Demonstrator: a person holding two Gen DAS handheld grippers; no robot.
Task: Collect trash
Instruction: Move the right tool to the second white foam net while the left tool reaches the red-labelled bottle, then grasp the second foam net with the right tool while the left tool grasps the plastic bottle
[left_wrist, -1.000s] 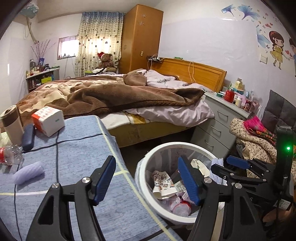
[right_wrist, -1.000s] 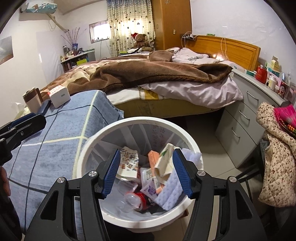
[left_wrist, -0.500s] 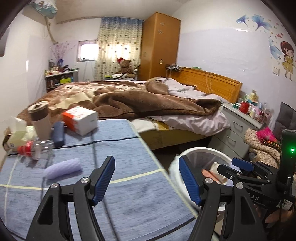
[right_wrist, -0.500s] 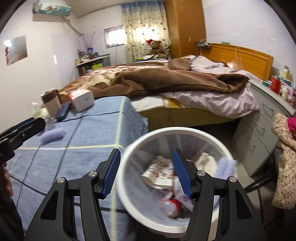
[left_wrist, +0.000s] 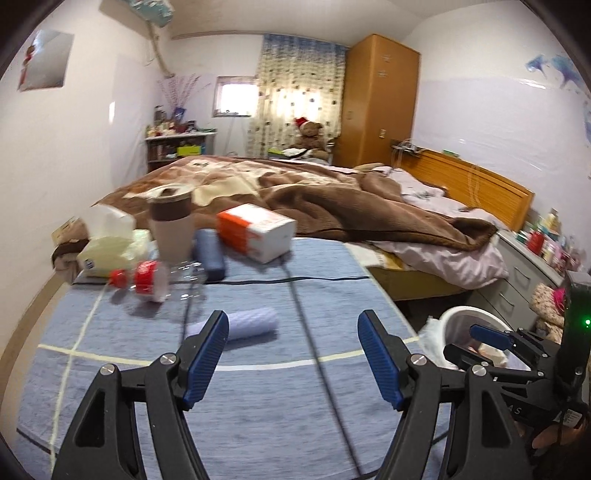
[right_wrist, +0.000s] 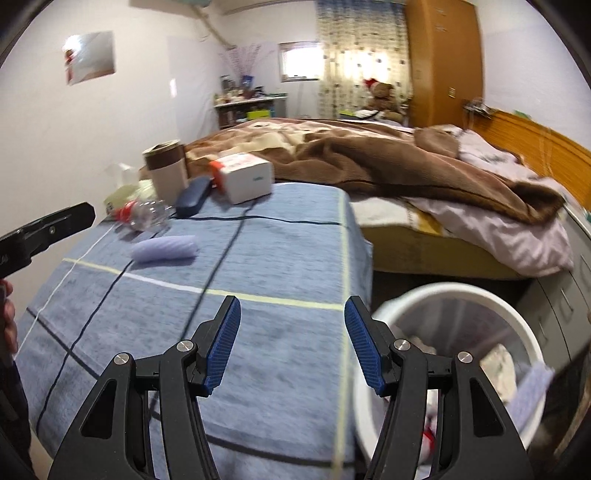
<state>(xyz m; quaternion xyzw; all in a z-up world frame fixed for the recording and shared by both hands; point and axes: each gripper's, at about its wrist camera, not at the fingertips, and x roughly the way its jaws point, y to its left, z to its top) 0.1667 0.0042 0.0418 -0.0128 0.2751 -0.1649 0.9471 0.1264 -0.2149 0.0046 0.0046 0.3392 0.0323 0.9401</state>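
On the far left of the blue-striped tabletop (left_wrist: 258, 413) lies a pale tissue pack (left_wrist: 105, 243), soft and light, with a small blue mark too small to read. Just right of it lies a clear plastic bottle (left_wrist: 162, 282) on its side, red cap and red label; the label's writing is too blurred to read. It looks empty, so light, slick and easily crushed, and it will probably roll when nudged; a hold across the middle of its body seems surest. Behind it stands a beige cup (left_wrist: 171, 229) with a brown band, and beside that lies a dark blue case (left_wrist: 210, 254). Nearer the camera lies a lavender ribbed roll (left_wrist: 247, 325), which looks soft and light; it should squeeze easily, best taken across its width. The left tool (left_wrist: 291, 358) hovers above the cloth just short of this roll, its jaws spread wide with nothing between them. Further right sits a white box (left_wrist: 258, 232) with an orange end, its print unreadable: stiff card, probably light. The right tool (right_wrist: 291, 347) hangs over the tabletop's near edge, likewise spread and empty. At the far right, on the floor beside the tabletop, stands the white bin (right_wrist: 465, 295), already holding paper and wrappers.
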